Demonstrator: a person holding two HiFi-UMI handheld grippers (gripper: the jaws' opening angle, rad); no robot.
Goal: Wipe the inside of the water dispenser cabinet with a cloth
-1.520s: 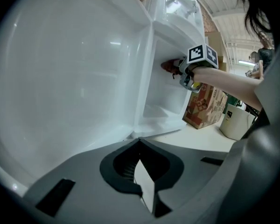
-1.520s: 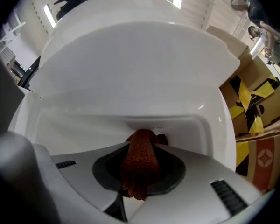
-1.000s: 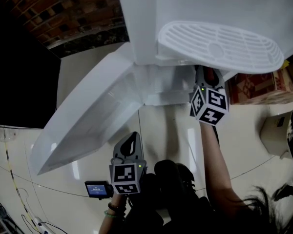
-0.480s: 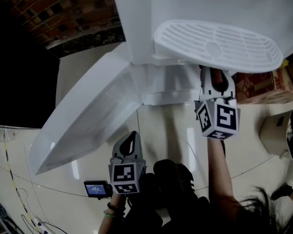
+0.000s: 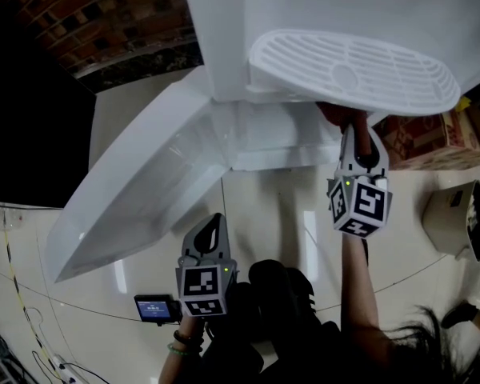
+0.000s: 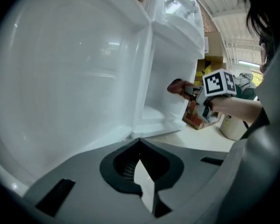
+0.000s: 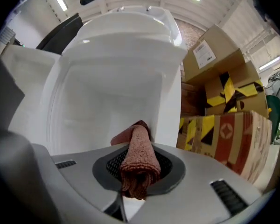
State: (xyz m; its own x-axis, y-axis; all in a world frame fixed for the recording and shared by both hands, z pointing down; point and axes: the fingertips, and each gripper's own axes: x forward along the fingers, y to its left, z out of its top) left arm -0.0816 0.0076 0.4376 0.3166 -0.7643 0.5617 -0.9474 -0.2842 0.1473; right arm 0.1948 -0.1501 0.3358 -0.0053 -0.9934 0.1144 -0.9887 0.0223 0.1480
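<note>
The white water dispenser's lower cabinet (image 5: 264, 138) stands open, its door (image 5: 136, 198) swung out to the left. My right gripper (image 5: 354, 130) is shut on a rolled reddish-brown cloth (image 5: 334, 114) at the cabinet's right edge, just under the drip tray (image 5: 352, 70). In the right gripper view the cloth (image 7: 139, 160) sticks out of the gripper (image 7: 136, 181) toward the white cabinet interior (image 7: 107, 101). My left gripper (image 5: 216, 229) hangs lower, in front of the door, shut and holding nothing. The left gripper view shows the gripper (image 6: 140, 171), the door (image 6: 60, 78) and the cloth (image 6: 176, 85).
Cardboard boxes (image 5: 420, 138) (image 7: 224, 125) are stacked right of the dispenser. A white bin (image 5: 456, 218) stands on the floor further right. Cables (image 5: 16, 334) lie at the lower left, and a small device with a screen (image 5: 156, 308) sits by my left hand.
My right gripper has drawn back out of the cabinet toward me and to the right, so the cloth now shows at the cabinet's right edge. The left gripper has barely moved.
</note>
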